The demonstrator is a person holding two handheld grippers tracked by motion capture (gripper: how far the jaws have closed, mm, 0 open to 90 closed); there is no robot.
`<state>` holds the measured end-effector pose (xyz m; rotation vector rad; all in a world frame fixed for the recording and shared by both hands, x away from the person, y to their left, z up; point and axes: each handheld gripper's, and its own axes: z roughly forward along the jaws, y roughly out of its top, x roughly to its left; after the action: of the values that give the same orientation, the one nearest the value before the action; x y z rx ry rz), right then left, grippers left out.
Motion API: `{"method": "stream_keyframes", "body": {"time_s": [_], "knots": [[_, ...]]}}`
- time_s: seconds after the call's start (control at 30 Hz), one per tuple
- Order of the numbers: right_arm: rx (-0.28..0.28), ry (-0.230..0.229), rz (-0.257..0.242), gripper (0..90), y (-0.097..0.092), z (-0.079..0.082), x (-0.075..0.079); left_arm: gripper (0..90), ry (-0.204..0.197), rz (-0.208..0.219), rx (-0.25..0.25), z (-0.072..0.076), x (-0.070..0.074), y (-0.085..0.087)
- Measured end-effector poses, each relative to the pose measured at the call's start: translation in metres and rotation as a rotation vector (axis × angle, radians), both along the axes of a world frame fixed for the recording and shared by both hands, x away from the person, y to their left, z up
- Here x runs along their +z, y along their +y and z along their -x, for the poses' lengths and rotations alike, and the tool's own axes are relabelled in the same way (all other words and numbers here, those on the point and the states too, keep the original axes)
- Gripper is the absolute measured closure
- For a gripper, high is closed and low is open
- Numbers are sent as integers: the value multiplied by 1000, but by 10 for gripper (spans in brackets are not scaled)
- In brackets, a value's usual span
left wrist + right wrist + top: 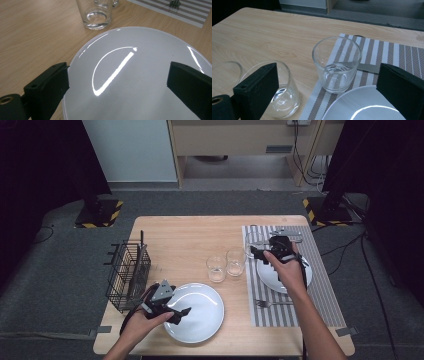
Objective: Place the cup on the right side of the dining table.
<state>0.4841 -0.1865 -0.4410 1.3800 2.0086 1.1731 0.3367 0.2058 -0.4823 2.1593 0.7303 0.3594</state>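
Two grippers work over the wooden table (180, 240). The left gripper (176, 312) hovers over the near white plate (200, 317) at the front edge — jaws spread wide, nothing between them. The right gripper (259, 251), jaws equally wide and empty, faces a clear glass (336, 63) standing on the striped placemat's (397, 53) corner, just beside a second plate (364, 105).

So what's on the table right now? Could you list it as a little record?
left gripper: open, over the near plate
right gripper: open, over the mat plate, facing a glass
glasses: three; two on bare wood, one on the mat's far left corner
mat: striped, right side, with fork on its near part
rack: black wire, left edge
table: light wood
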Motion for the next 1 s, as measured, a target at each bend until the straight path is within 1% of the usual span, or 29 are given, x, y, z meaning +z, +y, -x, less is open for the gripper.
{"method": "stream_keyframes", "body": {"time_s": [0.17,0.23,0.33,0.43,0.57,0.7,1.0], "knots": [[8,-10,-14,50,1,10,1,34,1,-2,-1,0,-1,-1],[18,-16,-4,49,2,14,0,34,2,-4,-1,0,-2,-1],[28,-11,-2,49,4,18,-2,34,4,-7,-2,0,-3,-2],[39,-8,0,48,10,24,-4,33,5,-9,-2,0,-4,-2],[67,-8,17,46,17,31,-7,34,7,-14,-4,0,-5,-2],[88,-10,13,47,23,38,-9,33,8,-17,-4,0,-6,-3],[126,-6,28,46,33,56,-14,33,9,-20,-4,0,-7,-3]]}}
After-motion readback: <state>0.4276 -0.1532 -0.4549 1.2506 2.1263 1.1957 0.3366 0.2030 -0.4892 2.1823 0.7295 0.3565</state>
